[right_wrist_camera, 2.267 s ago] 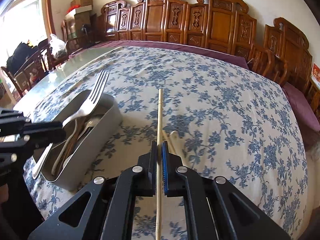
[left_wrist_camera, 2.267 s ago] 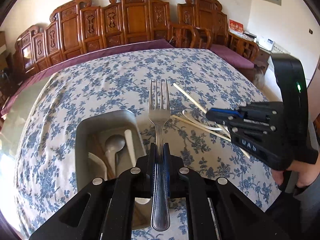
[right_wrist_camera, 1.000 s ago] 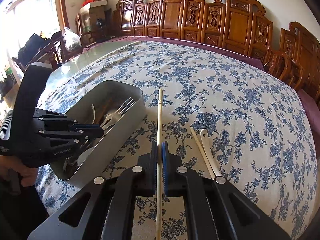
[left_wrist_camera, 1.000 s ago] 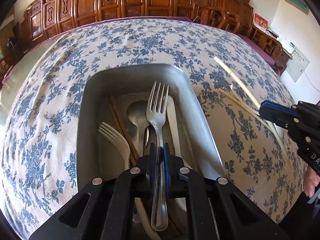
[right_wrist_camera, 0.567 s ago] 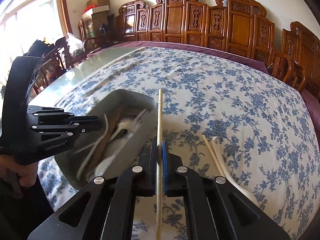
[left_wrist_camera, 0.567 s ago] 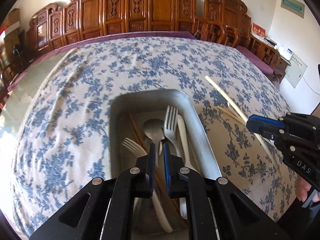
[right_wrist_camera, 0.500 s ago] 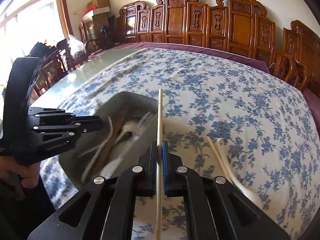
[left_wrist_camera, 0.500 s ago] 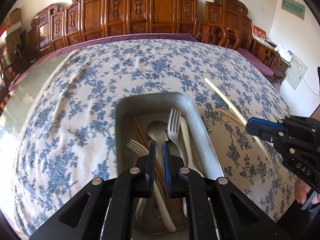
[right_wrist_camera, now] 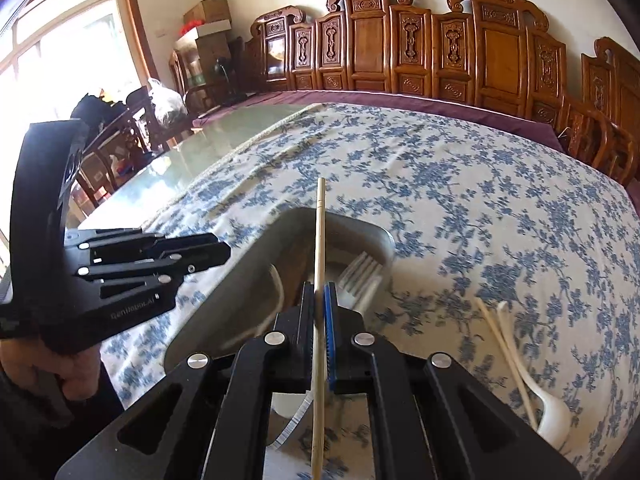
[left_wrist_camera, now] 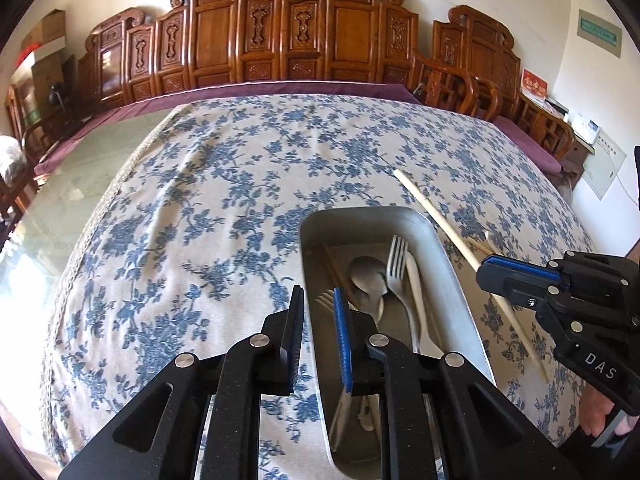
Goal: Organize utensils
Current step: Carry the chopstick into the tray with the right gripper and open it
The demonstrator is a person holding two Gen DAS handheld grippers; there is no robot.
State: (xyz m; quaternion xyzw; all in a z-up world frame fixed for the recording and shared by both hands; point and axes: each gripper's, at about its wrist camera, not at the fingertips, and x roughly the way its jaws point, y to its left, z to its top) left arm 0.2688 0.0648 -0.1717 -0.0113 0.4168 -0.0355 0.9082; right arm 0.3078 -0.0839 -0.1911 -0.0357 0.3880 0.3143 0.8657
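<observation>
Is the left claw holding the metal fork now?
No, the left claw stands open and empty; the metal fork lies inside the grey metal tray.

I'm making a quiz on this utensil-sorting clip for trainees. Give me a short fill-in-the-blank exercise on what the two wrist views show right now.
1. The right hand-held gripper is shut on a pale wooden ____.
2. The metal fork lies inside the grey ____.
3. The left hand-held gripper has just been opening and holds ____.
4. On the tablecloth, outside the tray, a white ____ lies beside a loose chopstick.

Missing words: chopstick; tray; nothing; spoon
</observation>
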